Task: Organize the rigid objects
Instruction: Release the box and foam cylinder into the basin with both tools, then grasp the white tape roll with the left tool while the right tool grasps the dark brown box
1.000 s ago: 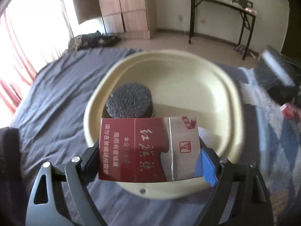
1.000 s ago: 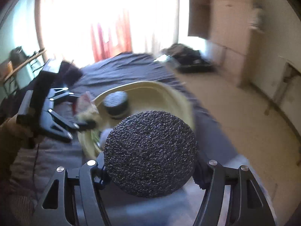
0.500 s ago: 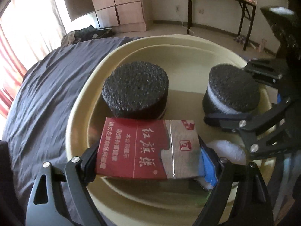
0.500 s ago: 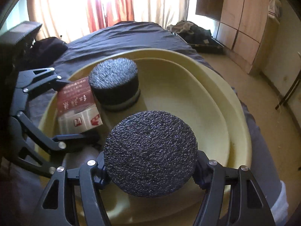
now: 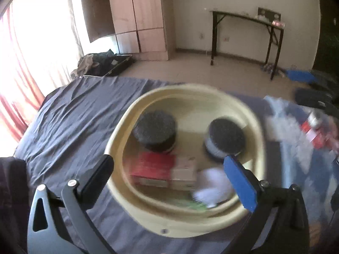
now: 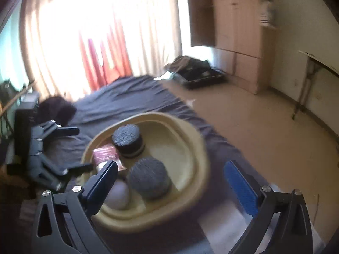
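Both tools' jaws are opening, empty, above the cream basin [image 5: 118, 139] holding two dark foam pucks.

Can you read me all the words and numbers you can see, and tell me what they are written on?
None can be read.
The red and silver box in the cream basin: too blurred to make out any print in either view.
The red item on the bed at the right: blurred, nothing readable.
The two black foam discs: no writing shows.
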Demonstrator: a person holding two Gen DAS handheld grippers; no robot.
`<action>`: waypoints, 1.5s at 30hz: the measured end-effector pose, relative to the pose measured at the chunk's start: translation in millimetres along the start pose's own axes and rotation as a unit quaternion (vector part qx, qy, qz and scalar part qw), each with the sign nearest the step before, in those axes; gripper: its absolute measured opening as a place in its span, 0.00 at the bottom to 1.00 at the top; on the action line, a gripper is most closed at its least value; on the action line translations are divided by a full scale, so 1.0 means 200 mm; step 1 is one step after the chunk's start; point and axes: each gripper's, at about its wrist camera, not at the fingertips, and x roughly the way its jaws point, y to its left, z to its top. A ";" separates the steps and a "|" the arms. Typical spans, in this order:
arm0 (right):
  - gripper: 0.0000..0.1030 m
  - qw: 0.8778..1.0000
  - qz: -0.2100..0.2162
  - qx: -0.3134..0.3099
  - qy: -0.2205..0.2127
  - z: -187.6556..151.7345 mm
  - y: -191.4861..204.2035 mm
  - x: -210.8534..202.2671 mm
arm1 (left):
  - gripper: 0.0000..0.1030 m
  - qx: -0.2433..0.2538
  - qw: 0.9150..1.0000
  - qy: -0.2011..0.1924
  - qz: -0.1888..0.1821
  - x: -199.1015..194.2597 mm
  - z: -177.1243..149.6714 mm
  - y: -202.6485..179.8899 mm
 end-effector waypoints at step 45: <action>0.85 0.944 -0.284 0.140 0.097 -1.52 -1.20 -1.38 | 0.60 0.142 0.968 0.090 -0.185 0.50 0.24 -1.73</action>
